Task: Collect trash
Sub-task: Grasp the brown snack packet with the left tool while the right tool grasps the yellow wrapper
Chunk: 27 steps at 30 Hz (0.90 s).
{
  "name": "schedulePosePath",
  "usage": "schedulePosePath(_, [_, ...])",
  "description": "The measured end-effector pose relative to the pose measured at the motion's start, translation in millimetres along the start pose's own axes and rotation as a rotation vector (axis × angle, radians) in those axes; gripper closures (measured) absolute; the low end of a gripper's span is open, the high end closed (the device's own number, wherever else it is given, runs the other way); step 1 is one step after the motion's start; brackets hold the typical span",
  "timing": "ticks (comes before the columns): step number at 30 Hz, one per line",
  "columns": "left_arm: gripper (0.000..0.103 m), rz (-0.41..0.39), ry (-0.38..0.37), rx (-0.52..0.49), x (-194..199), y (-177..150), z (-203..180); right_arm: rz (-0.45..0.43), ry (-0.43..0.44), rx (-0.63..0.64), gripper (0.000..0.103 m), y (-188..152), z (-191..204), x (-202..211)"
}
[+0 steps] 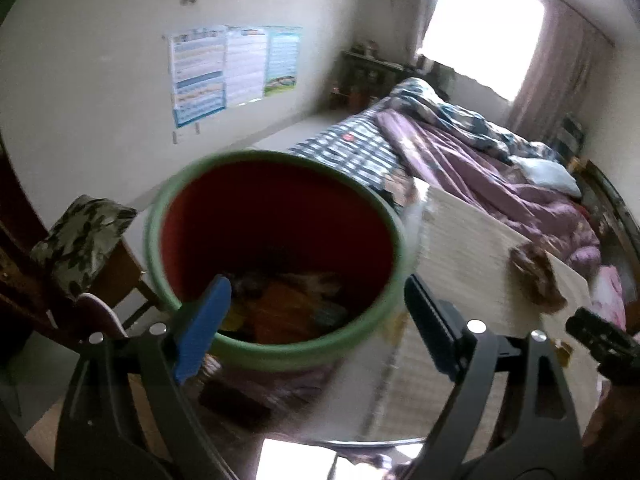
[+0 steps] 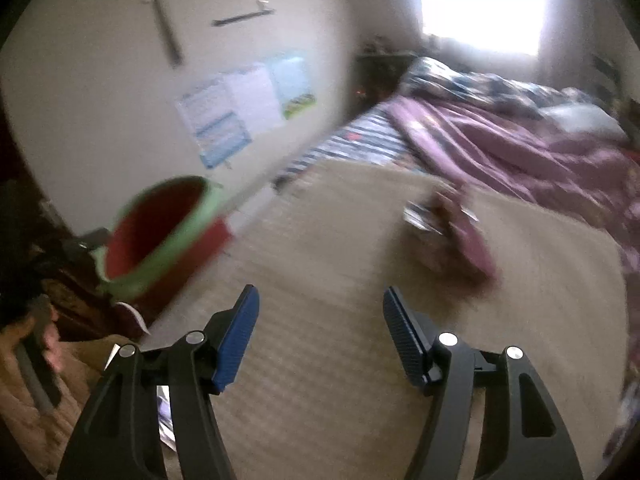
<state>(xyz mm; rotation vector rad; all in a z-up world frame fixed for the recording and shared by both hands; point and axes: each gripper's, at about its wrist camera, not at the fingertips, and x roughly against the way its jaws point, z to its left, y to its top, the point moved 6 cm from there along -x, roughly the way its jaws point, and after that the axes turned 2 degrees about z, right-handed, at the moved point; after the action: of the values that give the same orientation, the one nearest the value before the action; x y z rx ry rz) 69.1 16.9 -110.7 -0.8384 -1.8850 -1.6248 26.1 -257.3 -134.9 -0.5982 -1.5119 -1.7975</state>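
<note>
Right now our left claw (image 1: pixel 316 320) hangs released over the round red bin with the green rim (image 1: pixel 280 240), which already holds orange and dark wrappers, while our right claw (image 2: pixel 318 336) is released too, with nothing between its blue pads, above the pale ribbed mat (image 2: pixel 360 360) on the bed. Ahead of it lies the crumpled brown-and-pink wrapper (image 2: pixel 448 232), well apart from the bin. We judge the risks to be a thin wrapper sliding out of a shallow pinch, the pads catching mat instead, or the left claw tipping the bin.

Purple duvet (image 1: pixel 472 160) rumpled on bed w/ checked sheet (image 1: pixel 352 148), posters (image 1: pixel 232 68) on wall, bright window (image 1: pixel 484 24).
</note>
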Motion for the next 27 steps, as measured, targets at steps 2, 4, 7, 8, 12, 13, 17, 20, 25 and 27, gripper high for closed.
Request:
schedulePosePath(2, [0.016,0.014,-0.023,-0.015,-2,-6,-15,0.013,-0.057,-0.043,0.041,-17,-29,8])
schedulePosePath(4, [0.016,0.030,-0.047,-0.036,-5,-11,-33,0.026,-0.089,-0.095,0.040,-30,-54,13])
schedulePosePath(7, [0.016,0.052,-0.082,-0.064,-8,-19,-60,0.055,-0.113,-0.182,0.039,-50,-88,19])
schedulePosePath(8, [0.016,0.058,-0.093,-0.071,-9,-20,-67,0.061,-0.113,-0.198,0.039,-53,-95,20])
schedulePosePath(12, [0.015,0.089,-0.145,-0.114,-16,-26,-104,0.083,-0.085,-0.236,0.038,-60,-108,18])
schedulePosePath(13, [0.015,0.095,-0.159,-0.123,-19,-27,-113,0.088,-0.068,-0.242,0.035,-58,-108,15])
schedulePosePath(17, [0.013,0.118,-0.219,-0.160,-28,-26,-153,0.114,-0.018,-0.249,0.033,-56,-104,-2])
schedulePosePath(20, [0.012,0.131,-0.257,-0.204,-41,-23,-189,0.116,0.006,-0.272,0.036,-55,-108,-10])
schedulePosePath(25, [0.011,0.190,-0.336,-0.234,-76,-16,-246,0.127,0.086,-0.273,0.069,-55,-105,-13])
schedulePosePath(27, [0.012,0.221,-0.347,-0.221,-92,-15,-258,0.120,0.086,-0.251,0.075,-53,-103,-10])
